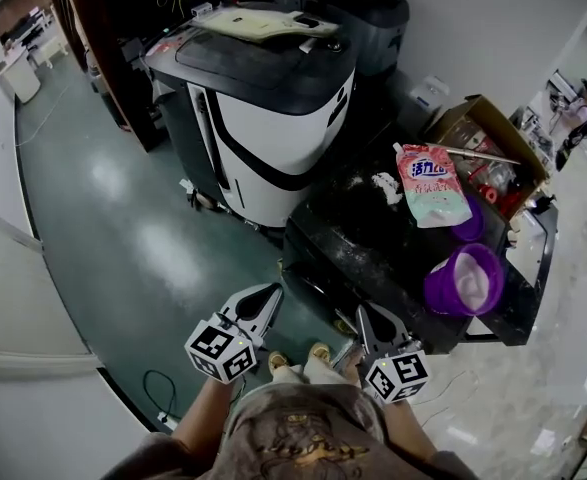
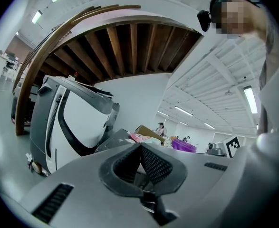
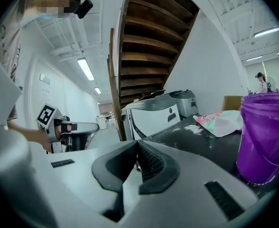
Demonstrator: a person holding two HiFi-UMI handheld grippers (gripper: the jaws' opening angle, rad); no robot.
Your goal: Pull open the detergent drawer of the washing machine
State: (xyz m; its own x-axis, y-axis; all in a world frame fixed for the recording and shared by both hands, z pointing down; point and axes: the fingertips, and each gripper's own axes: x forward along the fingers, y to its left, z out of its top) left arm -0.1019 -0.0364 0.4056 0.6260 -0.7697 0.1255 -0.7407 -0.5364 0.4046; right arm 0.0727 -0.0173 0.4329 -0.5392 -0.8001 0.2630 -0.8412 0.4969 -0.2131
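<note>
A low black appliance with a dusty top (image 1: 358, 230) stands in front of me, and I cannot pick out its detergent drawer in any view. My left gripper (image 1: 264, 295) hovers over the green floor just left of the appliance's near corner, shut and empty. Its pads meet in the left gripper view (image 2: 140, 147). My right gripper (image 1: 364, 314) hangs at the appliance's near edge, also shut with nothing between its pads (image 3: 137, 143). Neither gripper touches the appliance.
A pink-and-green detergent pouch (image 1: 428, 183), two purple cups (image 1: 465, 280) and an open cardboard box (image 1: 488, 146) sit on the black top. A large white-and-black machine (image 1: 273, 118) stands behind it. A wooden staircase (image 3: 149, 37) rises beyond. Cables lie on the floor (image 1: 158, 388).
</note>
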